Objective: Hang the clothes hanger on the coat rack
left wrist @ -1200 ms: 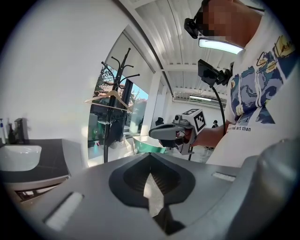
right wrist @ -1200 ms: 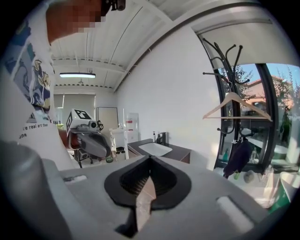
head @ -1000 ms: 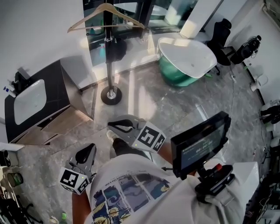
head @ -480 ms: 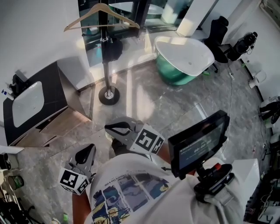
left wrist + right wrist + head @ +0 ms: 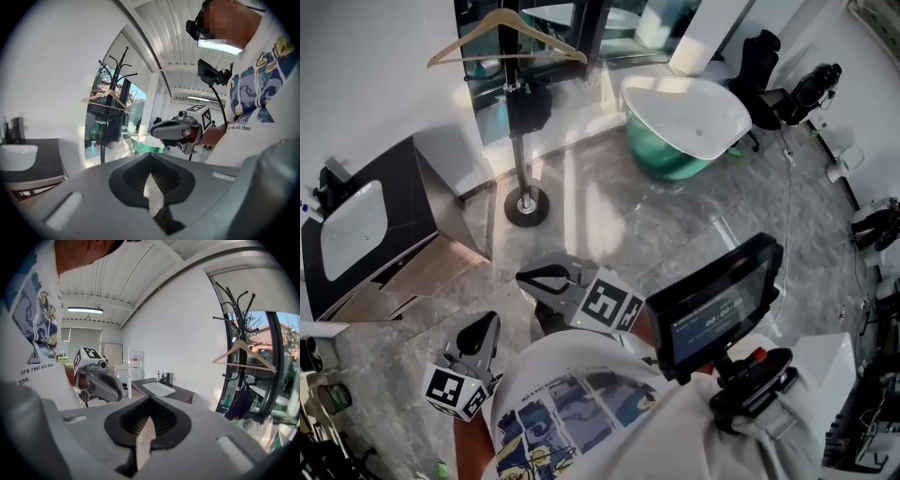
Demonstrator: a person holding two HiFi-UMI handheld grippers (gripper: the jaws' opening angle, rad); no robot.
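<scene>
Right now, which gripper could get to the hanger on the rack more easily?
Right, probably. The right gripper sits further forward, nearer the coat rack where the hanger already hangs; the left gripper is held further back. Both are shut and empty.

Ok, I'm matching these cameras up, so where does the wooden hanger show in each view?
Head view: hanger top left, on the coat rack.
Left gripper view: hanger left of centre, mid-height.
Right gripper view: hanger at the right, mid-height.
Shared landmark: the coat rack it hangs on, in all three.
</scene>
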